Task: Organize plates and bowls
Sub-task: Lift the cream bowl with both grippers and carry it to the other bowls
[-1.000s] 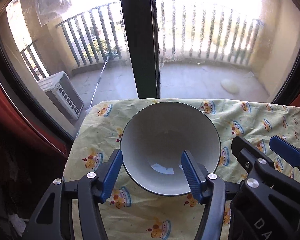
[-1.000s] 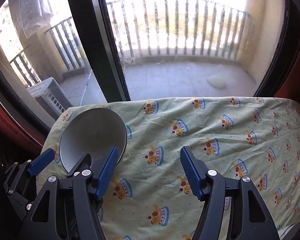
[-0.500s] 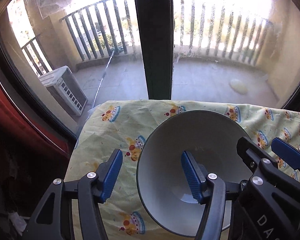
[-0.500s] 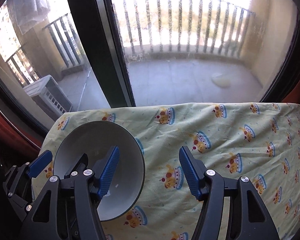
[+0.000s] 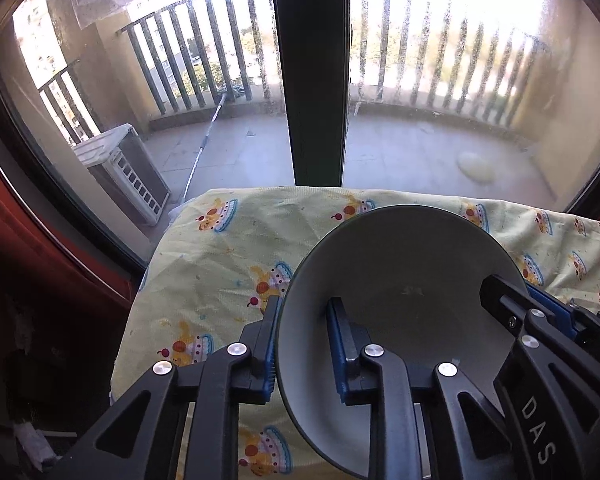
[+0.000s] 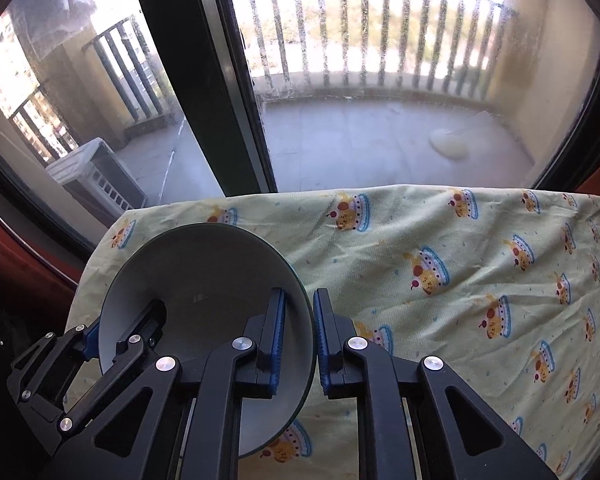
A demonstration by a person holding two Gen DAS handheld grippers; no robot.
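Now, from the left wrist view, the left gripper (image 5: 302, 342) pinches the left rim of the grey bowl (image 5: 400, 280), one blue pad outside the wall and one inside; a second ago its jaws stood spread with the bowl sitting between them, untouched. The bowl rests on the table, whose yellow cloth with a cake print (image 5: 220, 264) reaches to the glass door. The right gripper (image 5: 540, 320) enters from the lower right and clamps the bowl's opposite rim, hiding that stretch of it.

In the right wrist view, the right gripper (image 6: 298, 340) is closed on the bowl (image 6: 204, 276) at its right rim, where half a second ago the jaws were wide apart and the bowl lay off to the left. The left gripper (image 6: 100, 332) grips the far left rim, though how its pads sit is hard to make out from here. Beyond the table edge stand the dark door frame (image 6: 204, 80), a white air-conditioner unit (image 6: 96, 178) and the balcony railing (image 6: 372, 36).
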